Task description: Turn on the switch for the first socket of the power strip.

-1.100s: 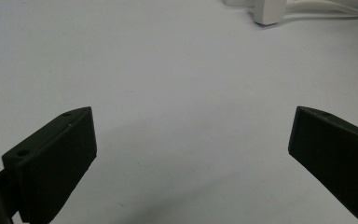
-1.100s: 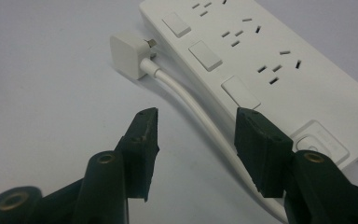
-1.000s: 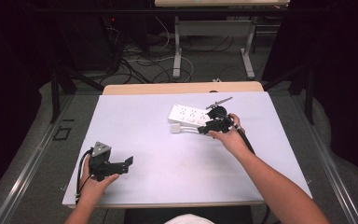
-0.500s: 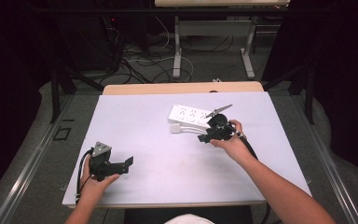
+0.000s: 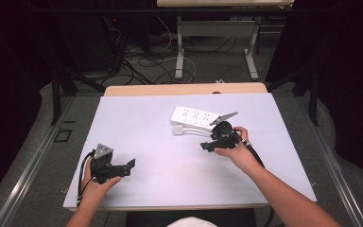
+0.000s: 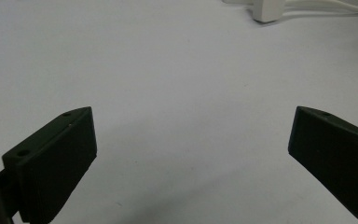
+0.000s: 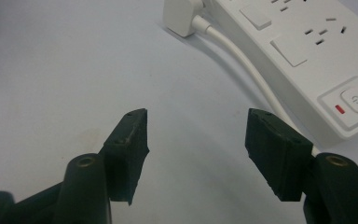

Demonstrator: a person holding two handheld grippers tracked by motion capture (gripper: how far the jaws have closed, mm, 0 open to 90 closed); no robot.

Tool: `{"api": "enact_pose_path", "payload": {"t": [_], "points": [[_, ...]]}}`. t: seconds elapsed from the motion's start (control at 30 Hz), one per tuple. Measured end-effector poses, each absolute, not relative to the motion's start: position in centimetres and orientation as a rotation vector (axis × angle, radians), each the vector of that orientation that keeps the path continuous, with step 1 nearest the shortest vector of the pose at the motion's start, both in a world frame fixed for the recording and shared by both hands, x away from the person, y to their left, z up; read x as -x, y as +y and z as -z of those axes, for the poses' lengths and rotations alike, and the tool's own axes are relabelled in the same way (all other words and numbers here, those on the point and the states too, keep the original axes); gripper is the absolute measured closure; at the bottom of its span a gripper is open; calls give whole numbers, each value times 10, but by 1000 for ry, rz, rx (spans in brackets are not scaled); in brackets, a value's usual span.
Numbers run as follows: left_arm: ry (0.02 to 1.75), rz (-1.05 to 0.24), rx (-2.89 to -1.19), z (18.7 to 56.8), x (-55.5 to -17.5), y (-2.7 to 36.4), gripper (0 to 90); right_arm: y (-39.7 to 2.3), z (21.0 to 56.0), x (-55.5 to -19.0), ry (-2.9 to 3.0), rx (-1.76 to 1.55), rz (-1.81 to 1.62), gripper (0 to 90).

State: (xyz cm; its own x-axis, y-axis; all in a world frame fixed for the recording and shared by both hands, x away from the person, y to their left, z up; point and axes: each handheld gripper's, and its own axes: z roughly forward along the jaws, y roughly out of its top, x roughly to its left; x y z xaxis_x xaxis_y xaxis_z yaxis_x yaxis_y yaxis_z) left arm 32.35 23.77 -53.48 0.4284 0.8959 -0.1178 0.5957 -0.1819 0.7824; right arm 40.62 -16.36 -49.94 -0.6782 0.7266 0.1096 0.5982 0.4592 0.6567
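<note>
A white power strip [image 5: 196, 117] lies right of the middle of the white table [image 5: 151, 127], with a white plug [image 5: 178, 130] and its cable beside its near edge. In the right gripper view the power strip [image 7: 317, 60] runs up the right side, its power button [image 7: 354, 100] nearest, and the plug [image 7: 182, 18] lies at the top. My right gripper [image 5: 207, 146] is open just in front of the strip, nothing between its jaws. My left gripper [image 5: 131, 165] is open near the front left of the table, holding nothing; its view shows the plug [image 6: 268, 10] far ahead.
A wooden board [image 5: 184, 89] edges the table's far side. Behind it are desk legs [image 5: 179, 42] and tangled cables [image 5: 146, 61] on the floor. A metal rail [image 5: 33, 165] runs along the left of the table.
My right gripper has drawn back from the power strip toward the near side of the table and a little left. The left gripper has stayed where it was.
</note>
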Motion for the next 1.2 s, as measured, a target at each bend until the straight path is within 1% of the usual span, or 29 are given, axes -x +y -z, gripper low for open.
{"api": "enact_pose_path", "payload": {"t": [0.2,0.47,0.63,0.83,0.97,1.1,1.2], "points": [[1262,-479,-1897,534,-323,238,12,-167,504,-395,2517,-1122,-1017,360],[1265,-478,-1899,535,-323,238,12,-185,510,-382,2512,-1161,-1068,358],[1263,-478,-1905,535,-324,238,12,-198,513,-374,2461,-1192,-1102,299],[1267,-477,-1898,535,-324,237,12,-209,516,-363,2414,-1193,-1107,166],[1269,-475,-1895,535,-324,238,12,-216,520,-356,2378,-1190,-1089,143],[1271,-477,-1886,535,-323,238,12,-220,525,-349,2340,-1188,-1053,57],[1273,-477,-1886,535,-323,238,12,-223,530,-343,2323,-1186,-1055,31]]}}
